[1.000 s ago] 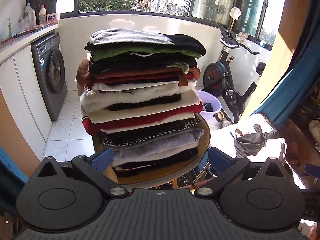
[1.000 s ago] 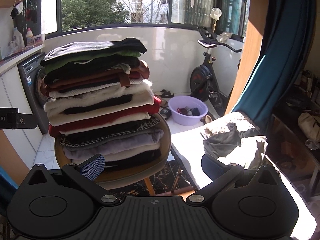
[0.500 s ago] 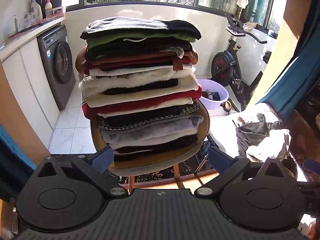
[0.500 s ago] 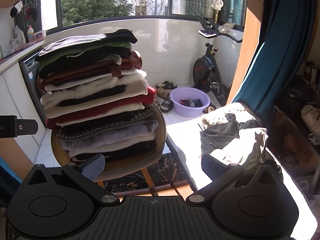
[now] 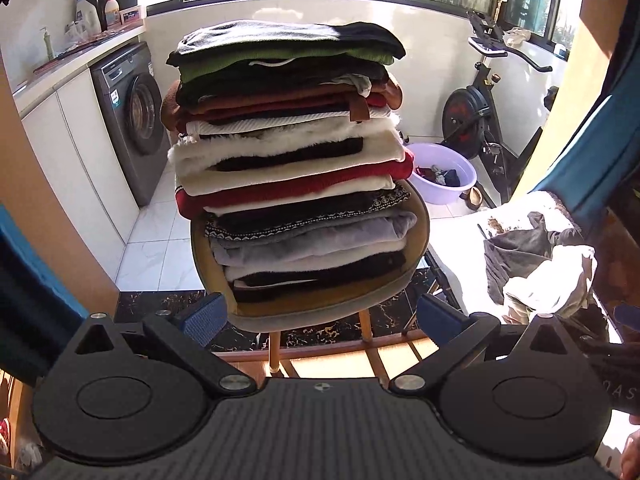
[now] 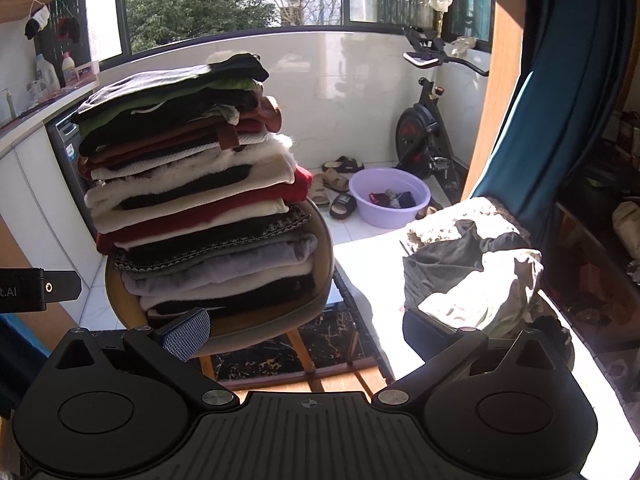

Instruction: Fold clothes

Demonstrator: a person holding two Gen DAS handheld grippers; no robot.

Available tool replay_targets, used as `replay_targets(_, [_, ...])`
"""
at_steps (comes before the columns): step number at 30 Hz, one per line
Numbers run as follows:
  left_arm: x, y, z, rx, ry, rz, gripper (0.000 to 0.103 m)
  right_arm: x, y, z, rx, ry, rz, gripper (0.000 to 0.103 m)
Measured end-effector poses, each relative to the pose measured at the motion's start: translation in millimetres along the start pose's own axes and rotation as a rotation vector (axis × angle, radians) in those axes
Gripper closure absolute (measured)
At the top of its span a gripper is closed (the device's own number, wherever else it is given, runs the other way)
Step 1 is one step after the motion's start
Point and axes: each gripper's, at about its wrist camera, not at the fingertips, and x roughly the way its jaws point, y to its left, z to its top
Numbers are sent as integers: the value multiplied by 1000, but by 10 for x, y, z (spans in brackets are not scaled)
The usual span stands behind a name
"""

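now holding both the left gripper [image 5: 320,316] and right gripper [image 6: 306,326] spread wide and empty, facing a tall stack of folded clothes [image 5: 288,168] sitting on a round chair [image 5: 420,236], crumpled clothes [image 6: 472,276] lying just right.

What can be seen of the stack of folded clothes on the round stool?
The stack of folded clothes is tall, with more than a dozen flat layers: black and green on top, then brown, dark red, fluffy white, black, cream, red, a patterned dark knit, grey fleece and black at the bottom. It rests on the round stool, nearly filling the seat, with layer edges uneven and a brown strap hanging at its right side. Neither gripper touches it.
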Motion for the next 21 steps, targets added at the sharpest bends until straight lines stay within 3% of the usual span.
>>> replay_targets(10, [-37, -74, -30, -19, 5, 25, 0, 16, -133, 36, 7, -7, 21, 1])
replay_targets(21, [31, -68, -107, -48, 63, 29, 0, 45, -209, 34, 27, 3, 34, 1])
